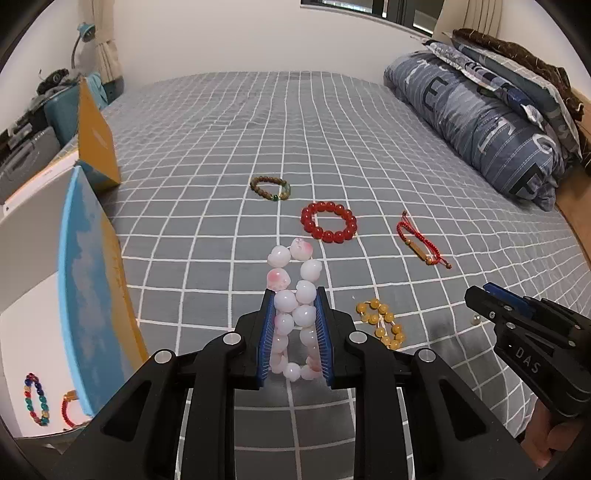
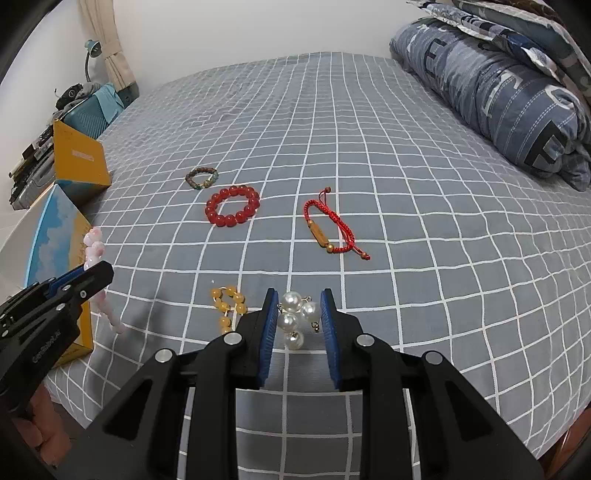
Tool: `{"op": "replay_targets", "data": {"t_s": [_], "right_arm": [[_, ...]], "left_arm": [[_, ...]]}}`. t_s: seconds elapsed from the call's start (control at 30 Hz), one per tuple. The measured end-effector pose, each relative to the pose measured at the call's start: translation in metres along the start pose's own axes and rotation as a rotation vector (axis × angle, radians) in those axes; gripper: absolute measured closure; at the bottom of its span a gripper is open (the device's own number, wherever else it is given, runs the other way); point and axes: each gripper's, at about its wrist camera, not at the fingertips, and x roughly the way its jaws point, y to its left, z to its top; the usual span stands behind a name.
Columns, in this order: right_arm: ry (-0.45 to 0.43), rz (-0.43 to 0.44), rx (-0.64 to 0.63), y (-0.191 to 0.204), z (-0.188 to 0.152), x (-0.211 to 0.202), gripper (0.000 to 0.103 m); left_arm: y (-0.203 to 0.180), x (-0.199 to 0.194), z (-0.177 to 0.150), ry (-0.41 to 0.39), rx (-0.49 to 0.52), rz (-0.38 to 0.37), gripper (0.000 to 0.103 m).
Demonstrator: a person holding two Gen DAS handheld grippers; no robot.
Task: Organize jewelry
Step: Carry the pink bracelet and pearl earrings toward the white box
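Grey checked bedsheet, folded striped duvet, teal desk lamp

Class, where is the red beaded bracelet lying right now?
The red beaded bracelet lies flat on the checked bedspread, between the brown wooden bracelet behind it and the red cord bracelet to its right.

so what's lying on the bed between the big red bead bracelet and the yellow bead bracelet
Nothing. Between the red bead bracelet and the yellow bead bracelet there is only bare checked bedsheet, seen most clearly in the right wrist view.
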Motion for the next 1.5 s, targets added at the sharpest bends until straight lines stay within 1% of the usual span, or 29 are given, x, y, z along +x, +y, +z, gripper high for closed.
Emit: {"op": "replay_targets", "data": {"t_s": [0.17,0.3,0.6,0.87,1.03,1.13,1.43,1.5], "right_arm": [[-0.023,-0.012,-0.015,0.007,0.003,-0.009,0.080],[-0.045,-0.016,-0.031,0.015,0.008,-0.015,0.080],[-0.069,0.001,-0.050,0.037,0.021,-0.026,0.080],[-0.101,0.001,-0.079,0.066,0.033,-0.039,0.080],[-0.101,0.020,-0.101,0.090,0.039,-0.042,0.080],[-0.109,0.046,-0.116,0.110,0.043,-0.045,0.080],[-0.134,0.106,-0.202,0.177,0.044,-0.050,0.080],[-0.137,0.120,-0.217,0.189,0.042,-0.051,0.080]], "left_arm": [[0.006,-0.013,0.001,-0.017,-0.005,-0.003,0.082],[0.011,-0.027,0.004,-0.046,-0.014,-0.009,0.082],[0.028,-0.054,0.008,-0.086,-0.037,-0.001,0.082],[0.049,-0.094,0.010,-0.156,-0.071,0.014,0.082],[0.072,-0.122,0.008,-0.187,-0.107,0.037,0.082],[0.090,-0.133,0.005,-0.198,-0.133,0.058,0.082],[0.145,-0.151,-0.006,-0.206,-0.203,0.147,0.082],[0.158,-0.156,-0.011,-0.217,-0.218,0.160,0.082]]}}
